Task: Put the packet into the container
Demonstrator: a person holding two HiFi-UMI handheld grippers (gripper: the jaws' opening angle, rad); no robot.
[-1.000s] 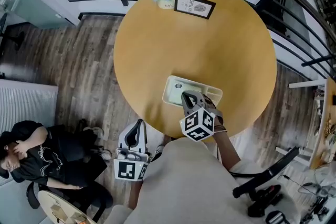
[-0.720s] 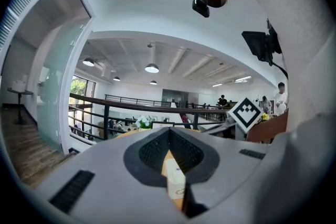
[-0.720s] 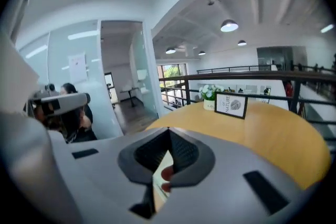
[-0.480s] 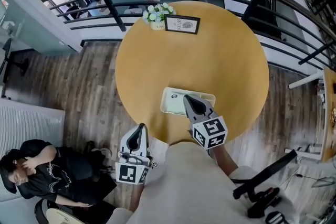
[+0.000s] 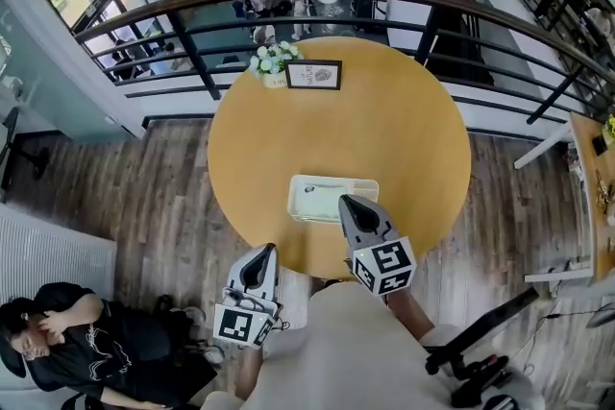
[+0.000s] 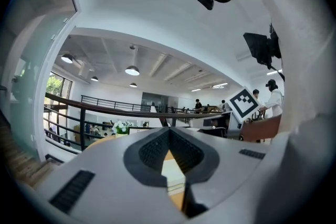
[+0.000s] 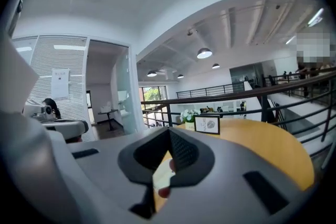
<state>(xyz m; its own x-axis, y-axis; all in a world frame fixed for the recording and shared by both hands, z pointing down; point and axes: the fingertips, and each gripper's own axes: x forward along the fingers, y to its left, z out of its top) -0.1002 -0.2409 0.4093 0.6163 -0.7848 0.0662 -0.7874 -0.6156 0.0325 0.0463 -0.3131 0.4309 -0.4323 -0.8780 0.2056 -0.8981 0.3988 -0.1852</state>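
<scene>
Ringing the round wooden table (image 5: 384, 130) from 9 to 3 o'clock, a dark railing (image 5: 192, 10) closed off the far side; plank floor (image 5: 144, 168) lay open elsewhere, with a seated person (image 5: 58, 341) well apart at 8 o'clock. The right gripper (image 5: 346, 202) hung over the container (image 5: 334, 179) near the table's 6 o'clock edge and the left gripper (image 5: 266, 250) off that edge, both closed and empty. The packet (image 5: 322, 199) seemingly lay inside. A framed sign (image 5: 313, 74) and flowers (image 5: 272, 60) stood at 12 o'clock.
</scene>
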